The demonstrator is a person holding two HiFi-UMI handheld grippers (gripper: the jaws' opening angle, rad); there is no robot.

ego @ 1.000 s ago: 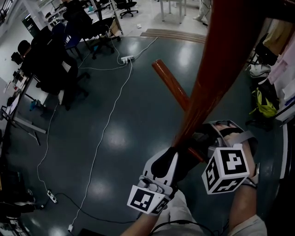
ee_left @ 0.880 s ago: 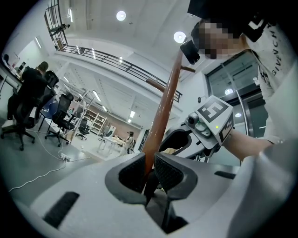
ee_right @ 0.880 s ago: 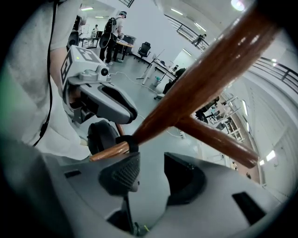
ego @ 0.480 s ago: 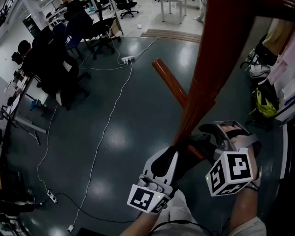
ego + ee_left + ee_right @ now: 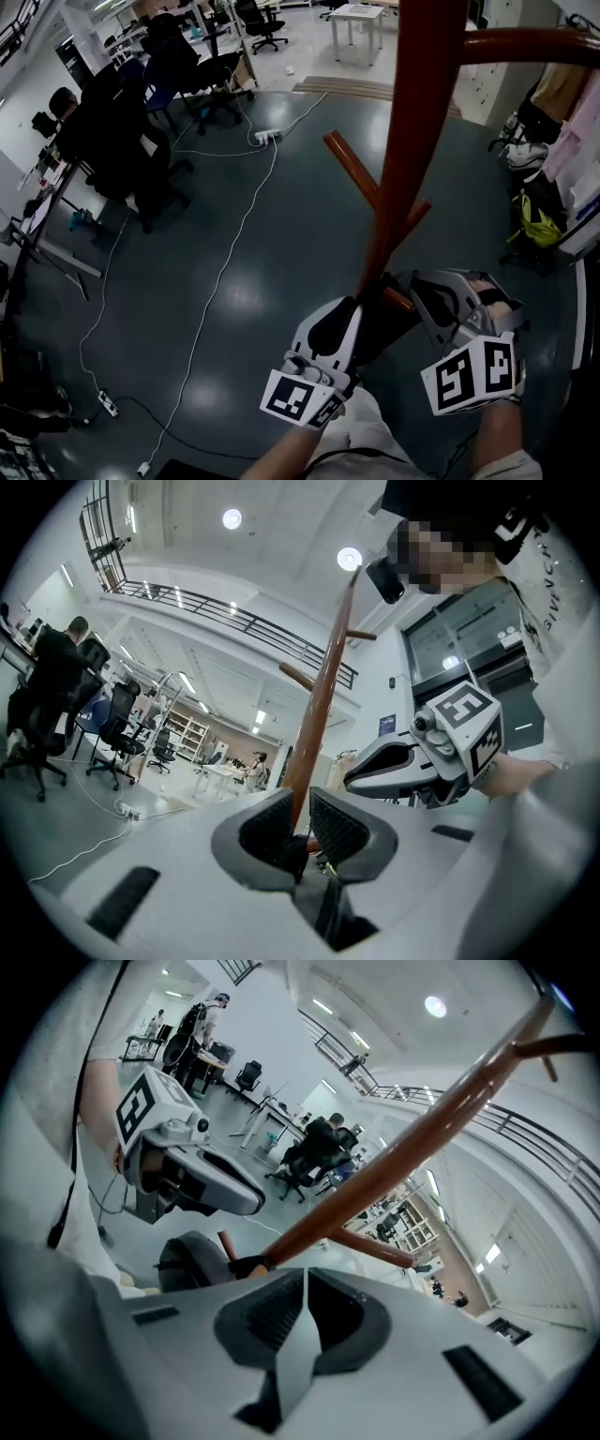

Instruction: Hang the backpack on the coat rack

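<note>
**Backpack at the lower peg, left side holding**

- Far left, nothing in play.
- Left hand-held gripper (image 5: 302,813): jaws drawn almost together, with dark strap material pinched low between them. We judge it is gripping the backpack's strap.
- Backpack (image 5: 187,1260): a dark, rounded bulk right at that gripper's tips, pressed against the coat rack (image 5: 412,122), between our two hands. Most of the bag is hidden under the grippers, so we cannot read its long axis; what shows looks like its top, facing up toward the peg.
- A black strap loop (image 5: 246,1266) sits where the lower peg (image 5: 225,1241) meets the pole. We cannot tell whether it is fully over the peg or only resting against it.
- Pole: long axis upright, rising from near to far through the middle of the head view. The pegs slant up and outward.
- Right hand-held gripper (image 5: 302,1288): jaws closed together, nothing in them, just right of the pole and near the bag.

Our judgement: the left hand is nearer and carries the load. The coming move depends on the loop being seated past the peg's tip before the left jaws let go.
</note>
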